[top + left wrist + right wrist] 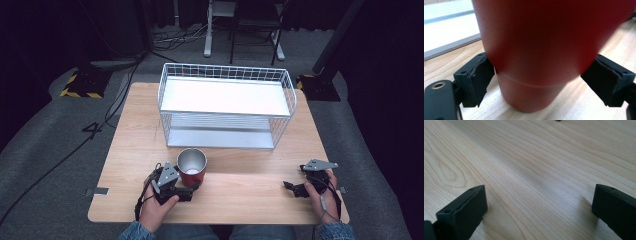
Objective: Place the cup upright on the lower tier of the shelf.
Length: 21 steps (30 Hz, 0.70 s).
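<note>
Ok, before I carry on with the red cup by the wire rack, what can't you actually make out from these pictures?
- Red metal cup in the left gripper view: rim and top cut off by the upper edge; wall blurred, too close.
- Left gripper: whether its black pads press the cup; the cup's curve hides the contact.
- Cup's inside in the high view: too small to read contents.
- White wire rack, lower shelf: back part hidden under the upper shelf.

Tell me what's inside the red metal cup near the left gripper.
From the high view, the red metal cup shows a bare silver lining with a pale, bright patch at the bottom; whether that is liquid or reflection can't be told. The near inner wall is hidden.
</note>
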### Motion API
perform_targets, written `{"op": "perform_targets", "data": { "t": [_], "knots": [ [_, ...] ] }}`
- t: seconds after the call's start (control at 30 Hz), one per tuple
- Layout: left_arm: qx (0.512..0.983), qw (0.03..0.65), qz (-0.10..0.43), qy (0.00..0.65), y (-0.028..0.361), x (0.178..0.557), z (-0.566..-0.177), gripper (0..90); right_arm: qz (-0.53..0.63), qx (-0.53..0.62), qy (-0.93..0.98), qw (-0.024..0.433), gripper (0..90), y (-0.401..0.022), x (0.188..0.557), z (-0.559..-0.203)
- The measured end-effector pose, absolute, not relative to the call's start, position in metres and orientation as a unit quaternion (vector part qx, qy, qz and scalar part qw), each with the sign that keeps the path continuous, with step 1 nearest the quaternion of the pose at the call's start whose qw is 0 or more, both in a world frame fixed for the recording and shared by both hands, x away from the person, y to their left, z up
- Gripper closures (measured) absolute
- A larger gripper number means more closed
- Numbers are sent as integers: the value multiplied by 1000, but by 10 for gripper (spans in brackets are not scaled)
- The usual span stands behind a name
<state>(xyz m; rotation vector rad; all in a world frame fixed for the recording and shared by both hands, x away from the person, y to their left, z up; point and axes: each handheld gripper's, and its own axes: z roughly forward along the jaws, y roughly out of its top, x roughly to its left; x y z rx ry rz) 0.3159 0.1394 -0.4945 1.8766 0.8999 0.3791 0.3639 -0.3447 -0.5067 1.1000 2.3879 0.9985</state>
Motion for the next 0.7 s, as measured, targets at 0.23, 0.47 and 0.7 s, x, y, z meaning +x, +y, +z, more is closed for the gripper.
{"op": "perform_targets", "data": {
  "t": [0.23, 0.47, 0.7],
  "knots": [
    [772, 485, 162, 377, 135, 319, -496, 112, 350, 386, 838, 164, 2, -345, 364, -507],
    [773, 473, 174, 386, 128, 321, -500, 132, 350, 385, 838, 164, 2, -345, 364, -507],
    [773, 464, 199, 385, 122, 321, -499, 144, 350, 386, 838, 164, 2, -345, 364, -507]
  ]
}}
